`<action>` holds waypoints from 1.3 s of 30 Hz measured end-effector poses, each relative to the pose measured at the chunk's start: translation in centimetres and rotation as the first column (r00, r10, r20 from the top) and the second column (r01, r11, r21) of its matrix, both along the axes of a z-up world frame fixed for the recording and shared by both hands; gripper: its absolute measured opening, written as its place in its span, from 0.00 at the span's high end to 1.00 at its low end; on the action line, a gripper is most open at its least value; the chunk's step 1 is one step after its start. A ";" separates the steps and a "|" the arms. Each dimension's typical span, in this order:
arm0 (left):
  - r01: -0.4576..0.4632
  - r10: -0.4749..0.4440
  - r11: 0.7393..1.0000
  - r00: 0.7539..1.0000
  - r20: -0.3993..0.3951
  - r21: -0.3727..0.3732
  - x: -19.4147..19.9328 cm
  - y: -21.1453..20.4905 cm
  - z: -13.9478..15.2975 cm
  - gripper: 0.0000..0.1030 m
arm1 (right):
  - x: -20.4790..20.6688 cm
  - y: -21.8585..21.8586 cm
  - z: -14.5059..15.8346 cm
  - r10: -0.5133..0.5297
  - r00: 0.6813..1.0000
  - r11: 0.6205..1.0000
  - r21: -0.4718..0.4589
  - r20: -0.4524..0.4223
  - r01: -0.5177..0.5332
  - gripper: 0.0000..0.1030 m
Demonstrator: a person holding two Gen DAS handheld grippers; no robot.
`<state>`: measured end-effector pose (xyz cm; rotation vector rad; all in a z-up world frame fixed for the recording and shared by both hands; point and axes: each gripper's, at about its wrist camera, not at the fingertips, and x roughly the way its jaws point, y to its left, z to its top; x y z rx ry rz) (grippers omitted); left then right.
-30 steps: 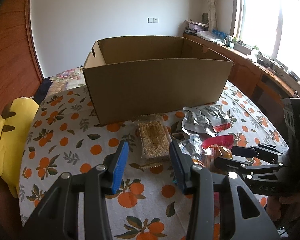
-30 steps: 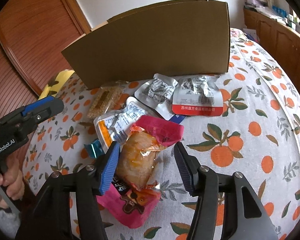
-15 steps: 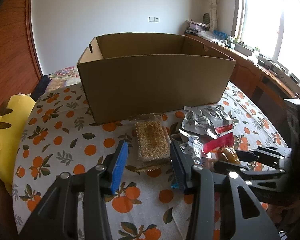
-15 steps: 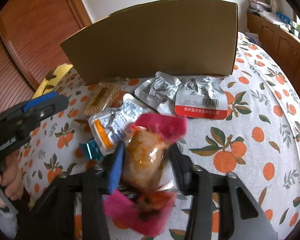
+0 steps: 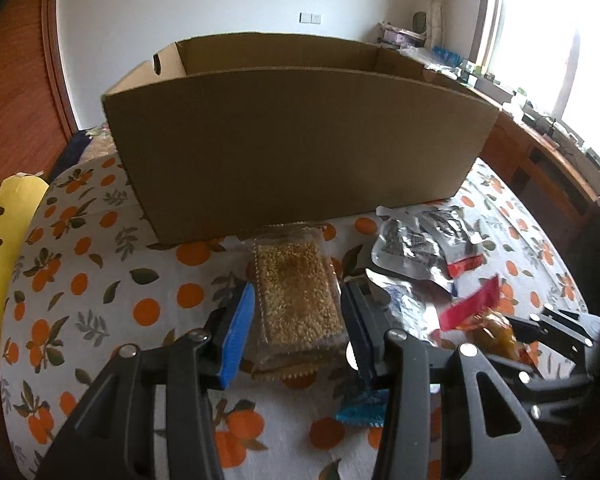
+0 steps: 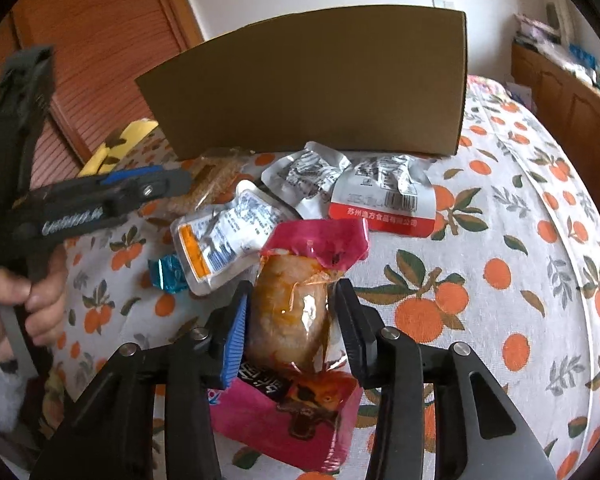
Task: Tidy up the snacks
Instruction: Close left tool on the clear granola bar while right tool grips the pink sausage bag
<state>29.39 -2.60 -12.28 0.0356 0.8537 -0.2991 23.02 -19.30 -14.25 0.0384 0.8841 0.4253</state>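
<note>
The pink chicken-snack packet [image 6: 288, 320] sits squeezed between the right tool [image 6: 290, 328] pads — glossy clear film over a brownish, oily lump, pink crimped ends front and back, and it looks lifted a bit off the cloth, tho hard to be sure. The left tool [image 5: 298, 330] straddles the grain-bar packet [image 5: 298, 300], a flat rectangle of golden puffed grains in clear wrap w/ a serrated seal edge; its jaws stand just beside the packet's long sides, not yet pinching.

Step in hand, as I read it: pick-up of two snacks, one per tool. Next the right needs to carry its packet up over the near wall of the cardboard box [image 5: 300, 140] and let go inside; the left needs to close first — the wrap is thin, so a firm but gentle squeeze.

Left on the orange-print tabletop [image 6: 500, 280]: two silver foil pouches [image 6: 352, 188], crinkly; a white pouch w/ orange stripe [image 6: 224, 240]; a small blue foil candy [image 6: 168, 274]. All lie near the box's front wall.
</note>
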 end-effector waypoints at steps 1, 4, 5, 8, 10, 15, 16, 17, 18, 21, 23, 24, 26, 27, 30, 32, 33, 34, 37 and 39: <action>-0.001 0.001 1.000 1.000 -0.004 0.003 0.3 0.0 -0.2 0.56 | -0.3 0.1 0.0 0.003 1.000 1.000 -0.010 0.012 -0.003 0.60; -0.008 0.008 1.000 1.000 -0.018 0.005 1.1 -0.2 -0.7 0.55 | -1.3 0.7 -0.3 0.015 0.998 0.998 -0.065 0.066 -0.011 0.60; -0.012 0.012 1.000 1.000 -0.017 -0.002 1.3 -0.1 -0.8 0.54 | -1.4 0.9 -0.3 0.015 0.997 0.997 -0.080 0.071 -0.010 0.60; -0.015 0.014 1.000 1.000 -0.025 -0.017 1.9 -0.3 -0.8 0.54 | -1.3 0.7 -0.4 0.015 0.998 0.997 -0.072 0.068 -0.010 0.60; -0.009 0.009 1.000 0.999 -0.031 -0.026 2.2 -0.3 -0.9 0.53 | -1.2 0.4 -0.4 0.015 0.998 0.998 -0.056 0.062 -0.011 0.59; -0.005 0.002 0.999 0.999 -0.053 -0.051 2.9 -0.3 -1.3 0.50 | -1.2 0.2 -0.5 0.016 0.997 0.998 -0.069 0.072 -0.011 0.60; -0.007 0.004 0.999 0.998 -0.059 -0.054 3.0 -0.4 -1.4 0.48 | -1.2 0.3 -0.5 0.016 0.997 0.998 -0.068 0.072 -0.011 0.60; -0.009 0.006 0.998 0.998 -0.064 -0.057 3.1 -0.5 -1.4 0.46 | -1.2 0.5 -0.4 0.015 0.997 0.998 -0.066 0.072 -0.011 0.60; -0.009 0.005 0.998 0.998 -0.069 -0.059 3.1 -0.6 -1.5 0.46 | -1.2 0.6 -0.4 0.015 0.997 0.998 -0.064 0.072 -0.011 0.60; -0.007 0.003 0.999 0.997 -0.079 -0.051 3.3 -1.0 -1.8 0.44 | -1.3 0.6 -0.4 0.016 0.997 0.998 -0.063 0.074 -0.011 0.60; -0.007 0.003 0.999 0.996 -0.085 -0.042 3.3 -1.4 -1.9 0.44 | -1.2 0.6 -0.4 0.015 0.997 0.998 -0.060 0.075 -0.011 0.60; -0.006 0.003 0.999 0.996 -0.090 -0.038 3.4 -1.5 -1.9 0.44 | -1.3 0.6 -0.4 0.015 0.997 0.998 -0.059 0.075 -0.011 0.60; -0.012 0.011 1.000 0.995 -0.095 -0.017 3.5 -1.8 -2.0 0.44 | -1.4 0.6 -0.4 0.016 0.997 0.998 -0.057 0.075 -0.012 0.60; -0.013 0.011 1.000 0.996 -0.089 -0.016 3.4 -2.0 -1.9 0.44 | -1.4 0.6 -0.4 0.017 0.997 0.998 -0.056 0.075 -0.013 0.60; -0.008 0.007 1.000 0.996 -0.090 -0.014 3.5 -2.3 -1.8 0.44 | -1.3 0.5 -0.4 0.017 0.997 0.998 -0.054 0.076 -0.013 0.60; -0.008 0.009 1.000 0.996 -0.088 0.003 3.5 -2.6 -1.8 0.44 | -1.4 0.5 -0.4 0.017 0.997 0.998 -0.054 0.075 -0.013 0.60; -0.009 0.009 1.000 0.996 -0.088 0.010 3.5 -2.6 -1.9 0.44 | -1.4 0.5 -0.4 0.017 0.997 0.998 -0.054 0.075 -0.013 0.60; -0.009 0.011 1.000 0.996 -0.090 0.015 3.6 -2.7 -1.9 0.44 | -1.4 0.5 -0.4 0.018 0.997 0.998 -0.054 0.075 -0.014 0.60; -0.010 0.013 0.999 0.996 -0.085 0.030 3.8 -3.4 -2.2 0.44 | -1.4 0.5 -0.4 0.017 0.997 0.998 -0.054 0.076 -0.013 0.60; -0.003 0.007 0.999 0.997 -0.074 0.053 3.8 -4.0 -2.3 0.44 | -1.4 0.4 -0.4 0.017 0.997 0.999 -0.052 0.075 -0.013 0.60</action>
